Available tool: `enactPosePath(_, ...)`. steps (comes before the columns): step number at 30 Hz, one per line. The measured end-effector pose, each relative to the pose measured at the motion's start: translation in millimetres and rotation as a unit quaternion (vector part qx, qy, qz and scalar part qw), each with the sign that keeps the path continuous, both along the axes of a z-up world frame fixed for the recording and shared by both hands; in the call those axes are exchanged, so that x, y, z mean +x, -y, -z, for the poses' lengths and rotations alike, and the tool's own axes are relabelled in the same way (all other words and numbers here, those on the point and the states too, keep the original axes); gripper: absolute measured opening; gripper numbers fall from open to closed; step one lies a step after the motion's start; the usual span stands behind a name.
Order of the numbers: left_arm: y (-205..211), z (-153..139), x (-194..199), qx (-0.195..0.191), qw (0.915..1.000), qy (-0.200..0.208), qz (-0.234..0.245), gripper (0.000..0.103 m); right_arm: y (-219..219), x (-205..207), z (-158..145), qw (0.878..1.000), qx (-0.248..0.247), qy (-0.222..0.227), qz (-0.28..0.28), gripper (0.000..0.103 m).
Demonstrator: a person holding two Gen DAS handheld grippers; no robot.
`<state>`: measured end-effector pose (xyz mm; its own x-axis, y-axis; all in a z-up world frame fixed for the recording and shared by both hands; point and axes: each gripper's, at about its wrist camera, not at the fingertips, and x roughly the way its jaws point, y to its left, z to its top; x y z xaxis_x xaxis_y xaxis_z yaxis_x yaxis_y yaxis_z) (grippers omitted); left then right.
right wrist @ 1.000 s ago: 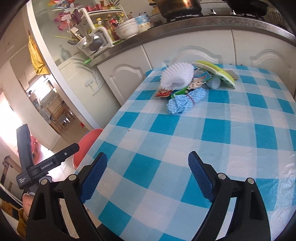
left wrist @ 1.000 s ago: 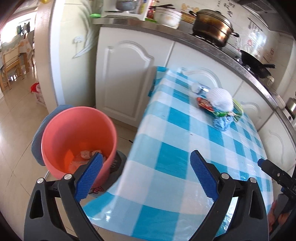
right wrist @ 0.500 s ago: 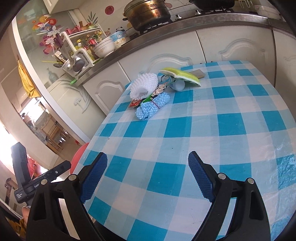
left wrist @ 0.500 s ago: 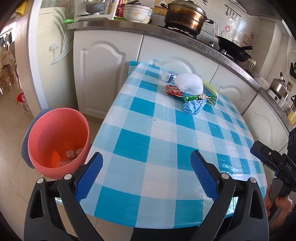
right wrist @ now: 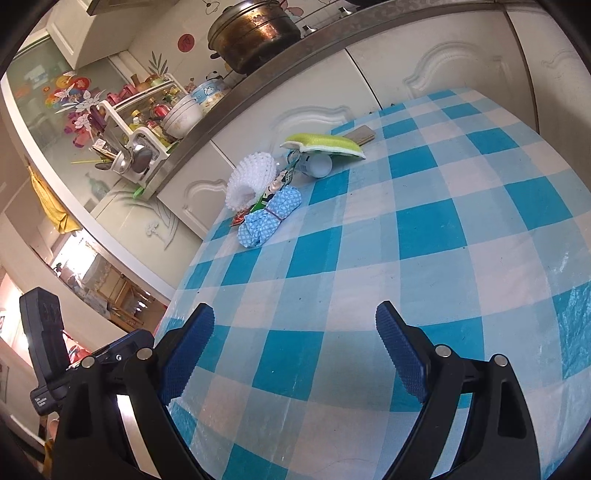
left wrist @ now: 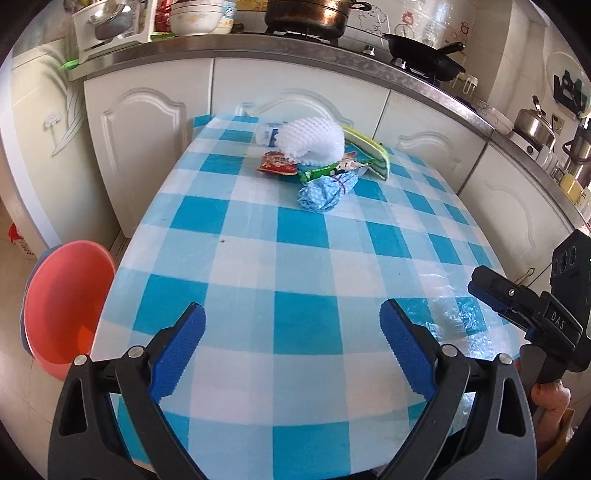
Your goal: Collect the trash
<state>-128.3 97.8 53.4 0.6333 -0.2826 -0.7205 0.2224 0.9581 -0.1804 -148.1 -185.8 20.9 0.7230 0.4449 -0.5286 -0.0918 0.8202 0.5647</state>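
Observation:
A heap of trash lies at the far end of the blue-checked table [left wrist: 295, 258]: a white foam net [left wrist: 314, 142] [right wrist: 251, 181], a red wrapper [left wrist: 277, 166], a green wrapper [left wrist: 321, 170], a bundled blue cloth [left wrist: 327, 190] [right wrist: 267, 221], a small white bottle [left wrist: 267, 132] [right wrist: 317, 164] and a yellow-green sponge [left wrist: 369, 153] [right wrist: 325, 146]. A pink bucket [left wrist: 62, 306] stands on the floor left of the table. My left gripper [left wrist: 291, 332] is open and empty over the near edge. My right gripper [right wrist: 295, 332] is open and empty too, over the near right part.
White cabinets [left wrist: 147, 140] and a steel counter [left wrist: 258, 44] run behind the table, with a pot [left wrist: 310, 14], a wok [left wrist: 421, 55], bowls and a utensil rack. A hand holds the right gripper's handle [left wrist: 546, 325] at the table's right edge.
The left gripper has swung right from above the bucket to face the table's length. The right gripper has rolled and moved in, so the trash heap now sits upper left in its view.

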Motion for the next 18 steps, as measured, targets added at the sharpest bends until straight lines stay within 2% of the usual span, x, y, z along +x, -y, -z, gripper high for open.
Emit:
enactPosePath(6, 39.8, 4.9, 49.8, 0.013, 0.9997, 0.017, 0.014, 0.096, 17.6, 3.5, 6.4, 1.0, 0.012, 0.007, 0.014, 0.089)
enactPosePath(13, 77.8, 28.0, 122.4, 0.024, 0.9994, -0.006, 0.024, 0.095, 44.5, 1.2, 0.1, 0.998, 0.016, 0.031, 0.044, 0.089)
enactPosePath(18, 84.8, 39.5, 155.6, 0.032, 0.9993, -0.018, 0.003, 0.094, 54.0, 3.2, -0.3, 0.998, 0.019, 0.035, 0.049, 0.089)
